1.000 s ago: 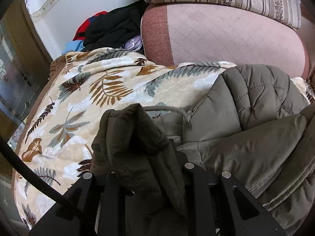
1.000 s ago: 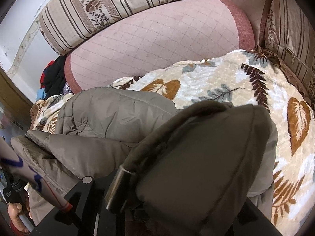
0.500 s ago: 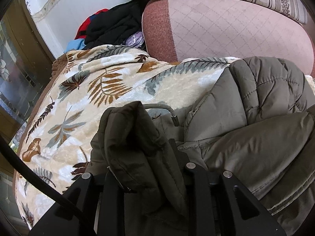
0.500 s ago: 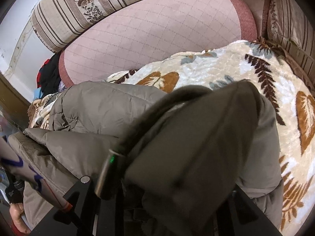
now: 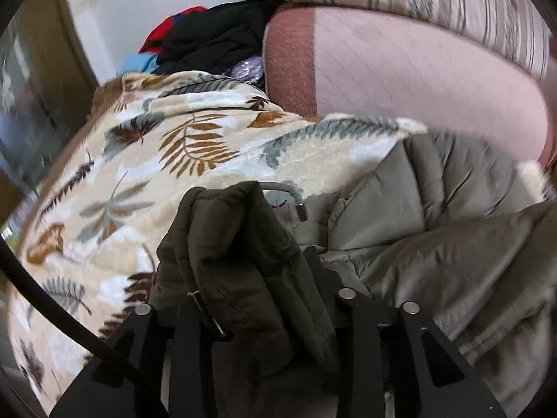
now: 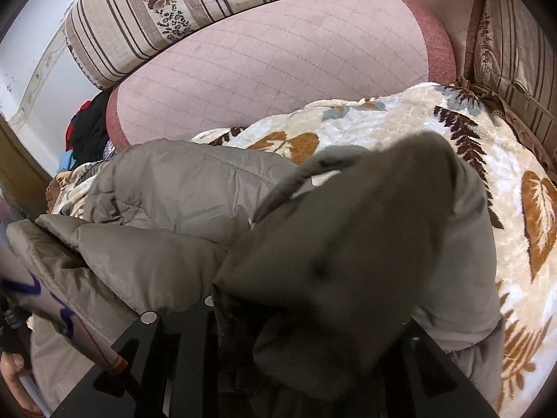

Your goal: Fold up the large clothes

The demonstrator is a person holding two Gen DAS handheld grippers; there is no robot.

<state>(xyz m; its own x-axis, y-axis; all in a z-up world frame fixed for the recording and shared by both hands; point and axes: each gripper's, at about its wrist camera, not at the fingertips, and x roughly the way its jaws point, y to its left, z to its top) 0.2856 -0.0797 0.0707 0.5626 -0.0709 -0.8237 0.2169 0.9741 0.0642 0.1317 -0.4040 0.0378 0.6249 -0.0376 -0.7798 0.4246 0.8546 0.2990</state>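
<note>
The jacket point(image 5: 452, 244), a padded olive-grey coat, lies bunched on a leaf-print blanket point(image 5: 156, 160) spread over a sofa, its bulk between the two grippers and one quilted panel folded up toward the pink cushion point(image 5: 400, 80). It looks soft and puffy, fairly light for its size, with a smooth shell that could well slip; the padding will spring back, so folds probably need pressing flat. Hems, cuffs and seamed edges seem the best places to pinch, since thick filling gives the pads little to bite on. The left gripper point(image 5: 257, 299) has a dark wad of the jacket standing between its jaws, which are opening at a narrow gap; whether the pads still press the cloth I cannot tell. The right gripper point(image 6: 306, 331) likewise has a thick fold draped up over its jaws, also opening, and the fabric hides the pads. The blanket is plush and loose, so it may drag along with the jacket. Behind, a striped bolster point(image 6: 216, 10) tops the cushion, and a heap of black, red and blue clothes point(image 5: 209, 38) sits in the corner by a white wall.
</note>
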